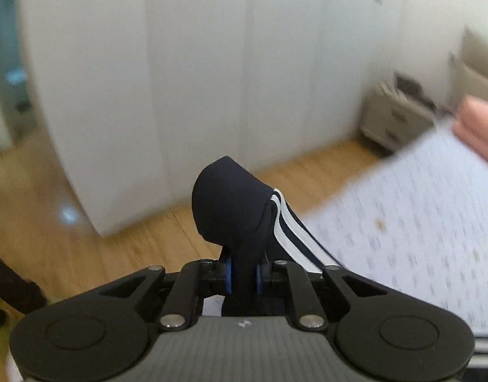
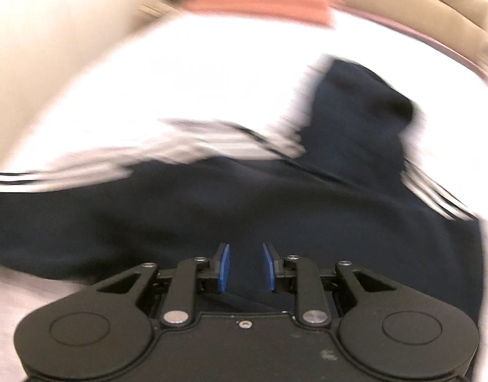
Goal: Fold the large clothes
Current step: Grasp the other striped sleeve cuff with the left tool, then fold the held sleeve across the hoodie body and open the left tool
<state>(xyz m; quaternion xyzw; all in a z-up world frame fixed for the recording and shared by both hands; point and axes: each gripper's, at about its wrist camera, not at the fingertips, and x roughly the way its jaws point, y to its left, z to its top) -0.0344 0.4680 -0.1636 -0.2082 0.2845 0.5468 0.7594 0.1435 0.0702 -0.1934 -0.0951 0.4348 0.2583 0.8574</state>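
Clearly, both hands have a part of the same dark navy garment [image 2: 276, 210], which has white stripes along its seams. The left gripper [image 1: 243, 275] has its blue pads [image 1: 228, 275] pressed close together on a bunch of the cloth. This bunch stands up from between the pads toward 12 o'clock, and a striped band [image 1: 288, 226] runs away from it toward 4 o'clock, down to the patterned bed sheet [image 1: 419, 222].

The right gripper [image 2: 245, 267] has its pads [image 2: 224, 267] a little way apart, with dark cloth between them. The picture is blurred by motion, so I cannot tell surely if the pads press on the cloth or only stand around it; I judge that they hold a thick fold.

In the right wrist view the main body of the garment lies on the white bed [image 2: 180, 79], from 9 o'clock to 3 o'clock. One part, perhaps a sleeve or a leg, goes up toward 1 o'clock, where it ends near the pink folded cloth [image 2: 260, 3].

For the coming move, the important relation is this: the long axis of the garment runs across the right fingers and not along them, and the free part lies ahead of them at 1 o'clock. The right hand is nearer to the main body. The left hand holds an end lifted over the edge of the bed, above the wooden floor [image 1: 100, 238].
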